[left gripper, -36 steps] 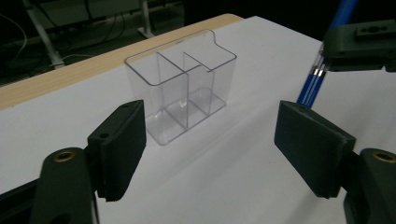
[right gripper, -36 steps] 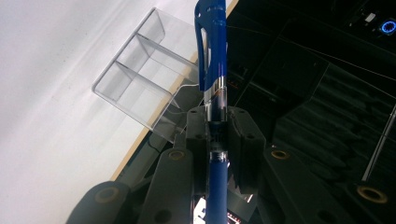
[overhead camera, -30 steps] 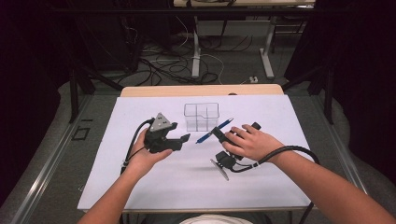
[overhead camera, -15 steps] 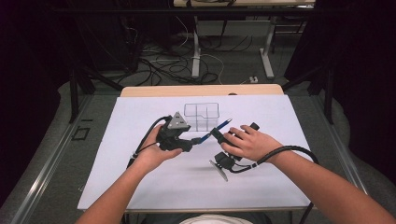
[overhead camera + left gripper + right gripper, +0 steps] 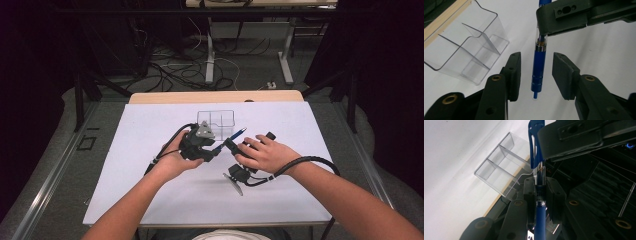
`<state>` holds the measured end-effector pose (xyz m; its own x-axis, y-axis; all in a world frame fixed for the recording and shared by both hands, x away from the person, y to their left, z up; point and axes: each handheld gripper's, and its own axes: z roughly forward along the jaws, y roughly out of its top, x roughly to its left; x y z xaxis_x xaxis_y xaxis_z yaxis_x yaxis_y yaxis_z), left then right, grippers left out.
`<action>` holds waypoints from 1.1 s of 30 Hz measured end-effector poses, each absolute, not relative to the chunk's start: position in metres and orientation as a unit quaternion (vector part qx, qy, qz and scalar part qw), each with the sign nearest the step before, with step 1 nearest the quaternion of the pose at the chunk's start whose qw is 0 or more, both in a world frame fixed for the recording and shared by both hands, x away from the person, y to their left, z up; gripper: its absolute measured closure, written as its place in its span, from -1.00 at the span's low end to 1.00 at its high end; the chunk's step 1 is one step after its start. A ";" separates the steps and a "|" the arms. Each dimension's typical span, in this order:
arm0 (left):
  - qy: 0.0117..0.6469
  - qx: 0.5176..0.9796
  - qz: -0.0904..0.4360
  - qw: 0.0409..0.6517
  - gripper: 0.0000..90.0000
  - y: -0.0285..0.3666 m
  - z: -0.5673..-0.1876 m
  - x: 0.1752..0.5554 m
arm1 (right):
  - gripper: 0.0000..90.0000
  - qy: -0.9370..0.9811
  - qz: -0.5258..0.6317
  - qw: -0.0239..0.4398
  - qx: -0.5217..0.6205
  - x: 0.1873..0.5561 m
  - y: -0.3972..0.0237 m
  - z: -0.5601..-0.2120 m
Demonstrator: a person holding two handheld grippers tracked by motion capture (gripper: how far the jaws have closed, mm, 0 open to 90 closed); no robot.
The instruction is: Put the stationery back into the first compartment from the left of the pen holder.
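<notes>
So the blue pen is up off the counter, pinched by the right claw around its clear middle section, jaws clamped tight on the barrel with the blue clip end sticking out past them toward the far side. You can see that grip nicely in the right gripper view, where the pen runs straight up between the two black jaws. The left claw is right up against it from the left, jaws spread fairly wide with the pen's tip end sitting in the gap between them, not touching either pad as far as I can tell. In the left gripper view the pen hangs tip-down in the middle of that gap, and the right claw is gripping it higher up. The clear plastic organizer with its divided compartments sits on the white sheet just beyond both claws, toward the far side of the counter, and it's empty from what shows in the left gripper view. Both hands meet around the middle of the counter, the right hand wrapped over its gripper with the cable looping off to the near right.
</notes>
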<state>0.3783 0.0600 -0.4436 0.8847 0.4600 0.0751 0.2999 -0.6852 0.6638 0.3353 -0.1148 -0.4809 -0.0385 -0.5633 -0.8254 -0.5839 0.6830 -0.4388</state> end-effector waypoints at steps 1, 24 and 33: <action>0.209 0.910 0.119 0.337 0.34 0.060 -0.444 0.378 | 0.77 0.721 0.009 0.568 -0.398 0.335 -0.115 -0.481; 0.192 0.933 0.117 0.280 0.74 0.040 -0.445 0.383 | 0.77 0.721 0.006 0.566 -0.401 0.330 -0.111 -0.483; 0.194 0.934 0.118 0.276 0.75 0.040 -0.445 0.384 | 0.77 0.719 0.010 0.567 -0.402 0.331 -0.109 -0.484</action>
